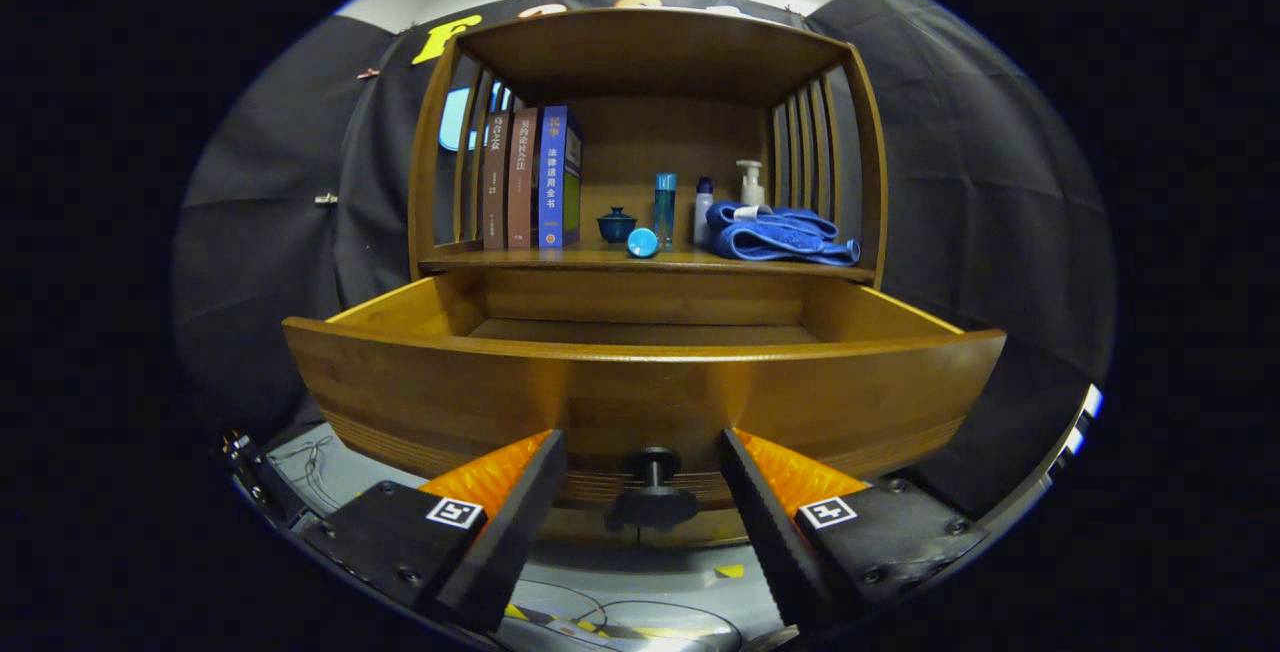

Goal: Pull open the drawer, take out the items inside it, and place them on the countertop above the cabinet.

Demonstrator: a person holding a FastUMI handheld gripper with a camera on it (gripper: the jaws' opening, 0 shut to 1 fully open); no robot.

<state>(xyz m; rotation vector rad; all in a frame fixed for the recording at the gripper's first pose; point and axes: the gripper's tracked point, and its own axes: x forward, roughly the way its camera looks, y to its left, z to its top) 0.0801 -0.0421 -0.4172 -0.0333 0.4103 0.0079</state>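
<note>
The wooden drawer (640,392) of the cabinet stands pulled out toward me, and what shows of its inside floor is bare. Its dark round knob (655,487) sits on the drawer front between my two fingers, untouched by either. My gripper (640,452) is open, fingertips close to the drawer front on both sides of the knob. On the countertop (520,257) above the drawer lie a blue folded cloth (775,235), a small blue ball (643,243), a dark teal lidded cup (616,224), a tall blue bottle (665,204), a small white bottle (703,210) and a pump bottle (750,182).
Three upright books (530,177) stand at the left of the countertop, against the slatted side wall. A wooden roof shelf (650,47) closes the space above. Cables (600,622) lie on the floor below the gripper. Black cloth walls surround the cabinet.
</note>
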